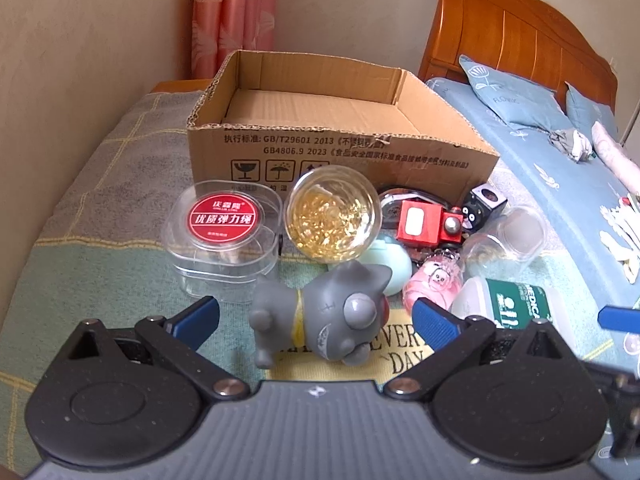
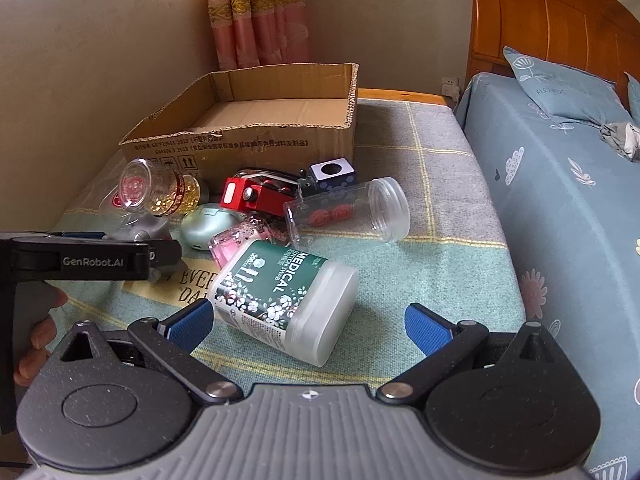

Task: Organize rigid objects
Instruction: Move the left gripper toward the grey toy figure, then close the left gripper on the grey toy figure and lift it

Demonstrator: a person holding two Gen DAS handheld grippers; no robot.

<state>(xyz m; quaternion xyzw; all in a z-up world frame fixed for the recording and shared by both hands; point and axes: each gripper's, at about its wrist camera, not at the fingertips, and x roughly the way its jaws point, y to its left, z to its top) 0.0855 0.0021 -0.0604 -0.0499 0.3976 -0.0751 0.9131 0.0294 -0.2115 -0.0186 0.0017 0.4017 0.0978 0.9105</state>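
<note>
A grey cat figure (image 1: 320, 312) lies on the blanket between the open fingers of my left gripper (image 1: 316, 320), untouched. Behind it are a clear case with a red label (image 1: 224, 228), a jar of gold beads (image 1: 334, 214), a mint green case (image 1: 390, 264), a red toy (image 1: 424, 224) and a pink charm (image 1: 436, 280). An open cardboard box (image 1: 340, 152) stands beyond them. My right gripper (image 2: 308, 320) is open around the near end of a medical cotton swab tub (image 2: 286, 294), which lies on its side.
A clear empty jar (image 2: 360, 210) lies on its side beside a small purple cube (image 2: 334, 174). The box also shows in the right wrist view (image 2: 248, 136). A blue-sheeted bed (image 2: 560, 200) with a wooden headboard (image 2: 540, 20) borders the right side. A wall runs along the left.
</note>
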